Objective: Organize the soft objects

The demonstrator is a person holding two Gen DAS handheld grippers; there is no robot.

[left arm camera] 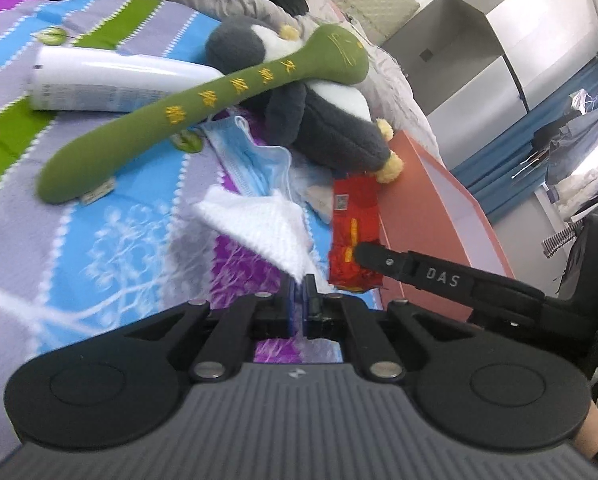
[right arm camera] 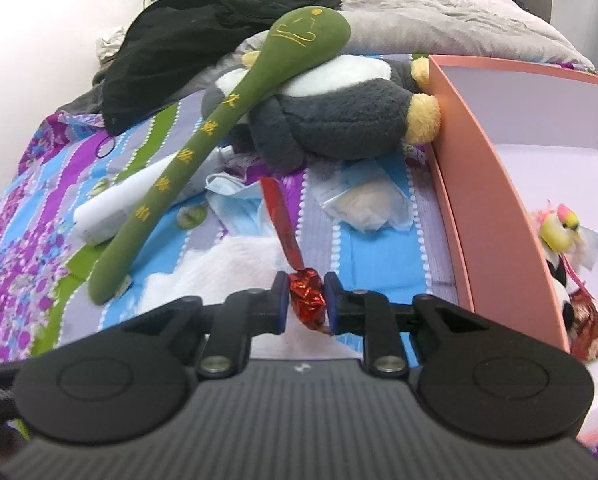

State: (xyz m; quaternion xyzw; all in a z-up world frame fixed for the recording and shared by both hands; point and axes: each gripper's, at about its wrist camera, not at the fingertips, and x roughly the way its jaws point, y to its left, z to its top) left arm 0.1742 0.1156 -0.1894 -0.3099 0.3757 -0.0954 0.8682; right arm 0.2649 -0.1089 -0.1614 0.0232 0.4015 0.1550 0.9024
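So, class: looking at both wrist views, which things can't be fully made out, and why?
- Penguin plush: face hidden in both views by the green plush stick.
- White bottle: label print too small, left wrist view.
- Pink box: contents cut off by the right edge, right wrist view.
- Red packet: partly covered by the right gripper's finger, left wrist view.

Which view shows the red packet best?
Left wrist: the red packet shows its whole printed face beside the pink box. Right wrist shows it edge-on, its crumpled end pinched in the right gripper.
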